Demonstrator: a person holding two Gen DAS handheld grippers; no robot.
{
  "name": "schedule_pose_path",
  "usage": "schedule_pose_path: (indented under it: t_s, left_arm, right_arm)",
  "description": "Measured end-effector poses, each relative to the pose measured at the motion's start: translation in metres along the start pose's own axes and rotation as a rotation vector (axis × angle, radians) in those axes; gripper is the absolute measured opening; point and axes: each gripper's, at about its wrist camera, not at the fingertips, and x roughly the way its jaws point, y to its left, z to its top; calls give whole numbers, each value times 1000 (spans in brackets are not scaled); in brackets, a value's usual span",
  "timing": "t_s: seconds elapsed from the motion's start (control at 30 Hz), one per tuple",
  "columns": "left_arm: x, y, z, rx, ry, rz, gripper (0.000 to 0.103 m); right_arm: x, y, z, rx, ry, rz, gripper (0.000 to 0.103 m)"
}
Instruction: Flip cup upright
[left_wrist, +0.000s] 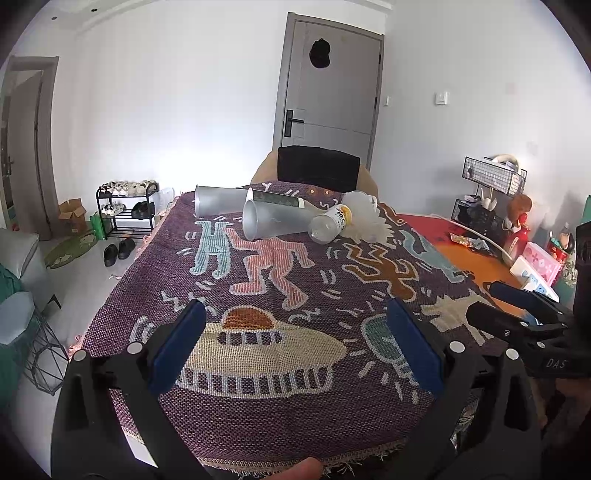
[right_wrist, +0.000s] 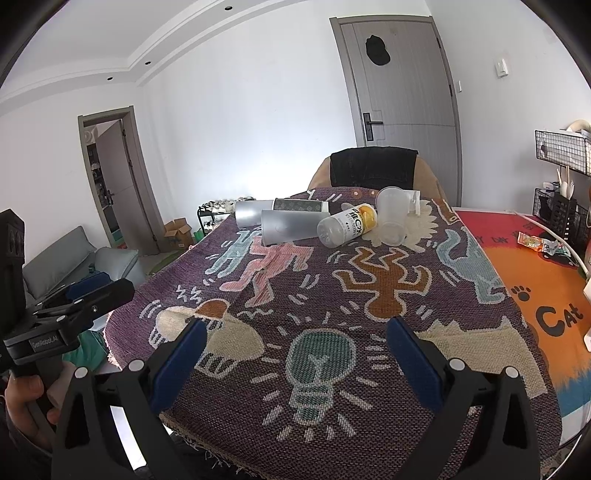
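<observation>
1. Nearest the camera, the left gripper (left_wrist: 295, 343) hovered over the woven blanket (left_wrist: 295, 417), its blue-padded jaws spread wide and holding nothing.
2. The right gripper (right_wrist: 295, 347) hovered beside it, likewise spread and empty.
3. Well beyond both, at the blanket's far end, lay a cluster: two frosted cups (right_wrist: 290, 226) on their sides, a dark-sleeved tumbler (right_wrist: 301, 205), a small bottle (right_wrist: 347, 224) and a clear cup (right_wrist: 392, 216), mouth-down.
4. The task seemed barely begun, at the approach stage.
5. The next move likely called for reaching forward and closing around one cup's wall.
</observation>
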Motion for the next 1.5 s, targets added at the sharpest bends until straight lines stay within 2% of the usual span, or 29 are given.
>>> schedule_pose_path:
  t_s: [0.23, 0.63, 0.8, 1.07, 1.5]
  left_arm:
    - [4, -2, 9, 29, 10, -1, 98]
    - [32, 7, 54, 125, 70, -26, 98]
    - [58, 12, 78, 164, 119, -58, 97]
    - [108, 13, 114, 207, 194, -97, 97]
    - [202, 16, 165, 302, 305, -97, 97]
  right_arm:
    - [6, -2, 8, 6, 8, 6, 95]
    - [37, -16, 42, 35, 53, 37, 95]
    - [65, -31, 61, 77, 112, 55, 95]
    - [101, -53, 88, 94, 151, 52, 95]
    - [158, -88, 117, 135, 229, 41, 95]
